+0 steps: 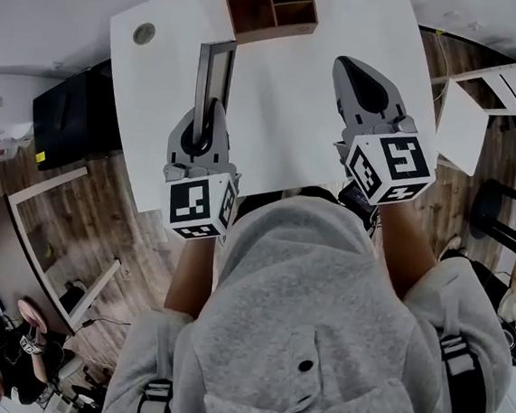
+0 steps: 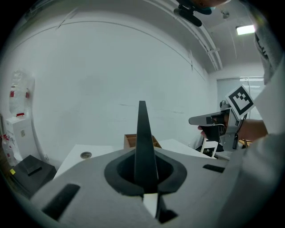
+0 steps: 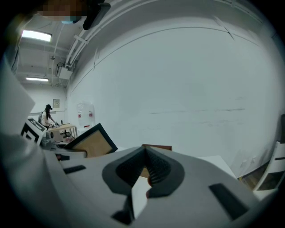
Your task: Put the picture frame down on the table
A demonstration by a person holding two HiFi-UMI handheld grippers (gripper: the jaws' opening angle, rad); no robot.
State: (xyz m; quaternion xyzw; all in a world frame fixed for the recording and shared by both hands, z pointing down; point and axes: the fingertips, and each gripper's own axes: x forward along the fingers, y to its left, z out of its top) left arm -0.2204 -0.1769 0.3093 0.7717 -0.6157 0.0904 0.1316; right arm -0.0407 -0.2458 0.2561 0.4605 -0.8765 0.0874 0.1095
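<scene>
Table (image 1: 283, 131), white top; round port (image 1: 144, 33) near its far-left corner. Left hand-held gripper (image 1: 211, 113) is over the left half of the table, with its jaws closed tight on the picture frame (image 1: 215, 70). In the left gripper view the frame is edge-on and upright, a thin dark blade rising from between the jaws. The right gripper view shows its dark border and tan panel, raised and tilted. Whether the frame's lower edge touches the table cannot be told. Wooden compartment box (image 1: 268, 4) sits at the far edge of the table, just beyond the frame's far end. Right hand-held gripper (image 1: 348, 72) is over the right half, well apart from the frame, with its jaws together and nothing between them. White chair (image 1: 486, 96) stands beside the table's right edge.
</scene>
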